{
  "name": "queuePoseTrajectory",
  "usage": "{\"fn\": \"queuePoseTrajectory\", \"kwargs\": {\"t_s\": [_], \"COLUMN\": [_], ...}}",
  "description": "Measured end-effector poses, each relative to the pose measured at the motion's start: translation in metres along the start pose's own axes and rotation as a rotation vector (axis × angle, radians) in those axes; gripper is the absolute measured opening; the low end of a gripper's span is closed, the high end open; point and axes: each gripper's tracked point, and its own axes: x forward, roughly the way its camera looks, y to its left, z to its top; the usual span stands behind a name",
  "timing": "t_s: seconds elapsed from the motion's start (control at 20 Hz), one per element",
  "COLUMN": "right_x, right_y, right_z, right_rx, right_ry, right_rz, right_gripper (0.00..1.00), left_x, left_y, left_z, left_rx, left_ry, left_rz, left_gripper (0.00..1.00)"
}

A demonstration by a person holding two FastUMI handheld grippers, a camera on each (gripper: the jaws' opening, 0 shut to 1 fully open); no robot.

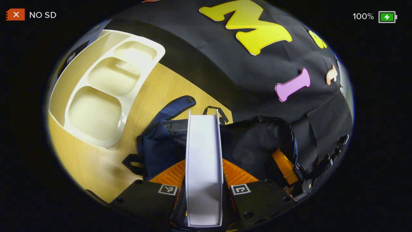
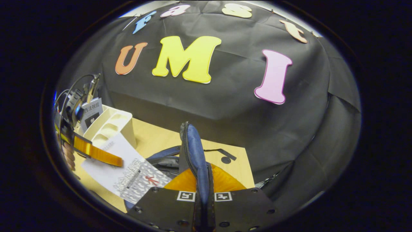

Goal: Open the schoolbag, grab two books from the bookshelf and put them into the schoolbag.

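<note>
My left gripper [image 1: 204,169] is shut on a white book [image 1: 204,148], held edge-on between its orange fingers [image 1: 169,175] above the dark blue schoolbag [image 1: 254,141]. The bag's mouth gapes open on the wooden table. In the right gripper view my right gripper [image 2: 202,176] is shut on the bag's blue rim [image 2: 194,145] and holds it upright. The same book [image 2: 128,175] shows there with its patterned cover, tilted over the bag in the left gripper [image 2: 93,152]. The right gripper's orange finger [image 1: 284,163] shows at the bag's right edge.
A white compartmented bookshelf [image 1: 106,83] lies on the table [image 1: 93,161] left of the bag; in the right gripper view this bookshelf [image 2: 111,124] holds another book [image 2: 91,111]. A hand [image 2: 68,155] grips the left gripper. Black cloth walls close the back and right.
</note>
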Motion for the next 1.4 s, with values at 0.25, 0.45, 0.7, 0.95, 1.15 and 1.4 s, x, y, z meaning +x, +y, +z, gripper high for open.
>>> {"fn": "queuePoseTrajectory", "kwargs": {"t_s": [0.25, 0.45, 0.7, 0.95, 1.15, 1.4], "right_x": [-0.002, -0.006, -0.01, -0.011, -0.006, 0.002], "right_y": [0.002, 0.009, 0.019, 0.03, 0.028, 0.024], "right_z": [0.007, 0.015, 0.026, 0.023, 0.014, 0.001], "right_rx": [-0.021, -0.045, -0.053, -0.079, -0.059, -0.046], "right_ry": [-0.014, -0.028, -0.065, -0.084, -0.101, -0.089], "right_rz": [0.005, 0.004, 0.01, 0.018, 0.014, 0.011], "right_gripper": [0.07, 0.07, 0.07, 0.07, 0.07, 0.07], "left_x": [0.047, 0.093, 0.148, 0.163, 0.166, 0.159], "left_y": [-0.032, -0.043, -0.053, -0.046, -0.02, 0.016], "left_z": [-0.018, -0.037, -0.056, -0.057, -0.071, -0.086], "left_rx": [-0.108, -0.116, -0.175, -0.217, -0.188, -0.089], "left_ry": [-0.008, -0.019, -0.061, -0.167, -0.123, -0.029], "left_rz": [-0.109, -0.136, -0.23, -0.28, -0.269, -0.135], "left_gripper": [0.46, 0.46, 0.41, 0.46, 0.42, 0.75]}}
